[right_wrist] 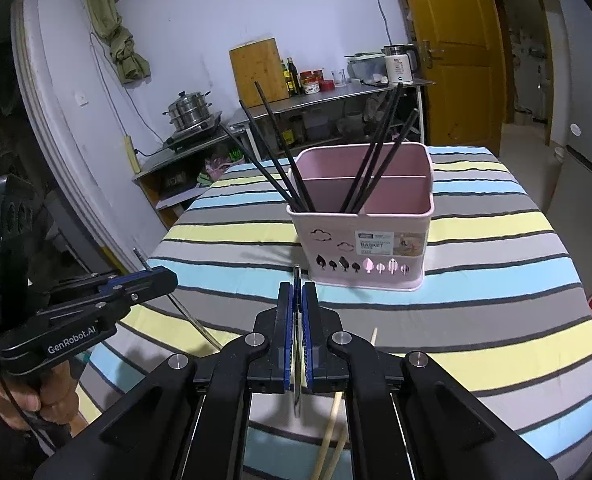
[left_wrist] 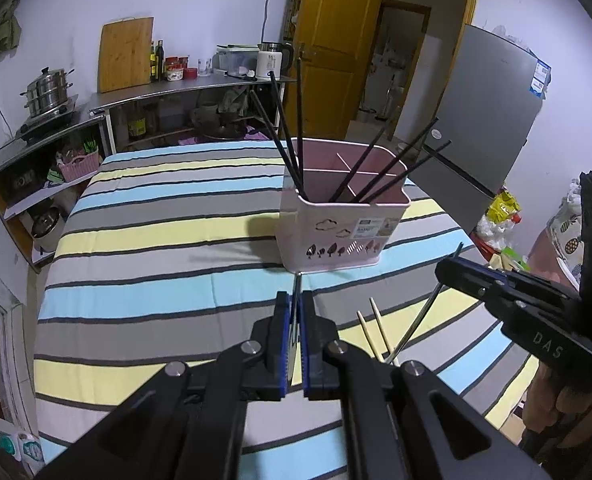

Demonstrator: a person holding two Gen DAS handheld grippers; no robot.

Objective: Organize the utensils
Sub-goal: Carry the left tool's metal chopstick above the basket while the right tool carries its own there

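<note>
A pink utensil basket (left_wrist: 338, 236) (right_wrist: 366, 248) stands on the striped tablecloth and holds several black chopsticks (left_wrist: 292, 136) (right_wrist: 280, 160). My left gripper (left_wrist: 295, 300) (right_wrist: 158, 274) is shut on a thin metal chopstick (left_wrist: 296, 292) (right_wrist: 194, 320), just in front of the basket. My right gripper (right_wrist: 297, 292) (left_wrist: 452, 264) is shut on another thin metal chopstick (right_wrist: 296, 280) (left_wrist: 420, 324), also in front of the basket. Two wooden chopsticks (left_wrist: 374, 328) (right_wrist: 332, 428) lie on the cloth near the front edge.
The striped table (left_wrist: 156, 248) (right_wrist: 496, 300) fills the middle. A metal counter (left_wrist: 168, 88) with a steamer pot, cutting board, bottles and kettle stands behind. A grey fridge (left_wrist: 492, 120) is at the right, a yellow door (left_wrist: 328, 40) behind the basket.
</note>
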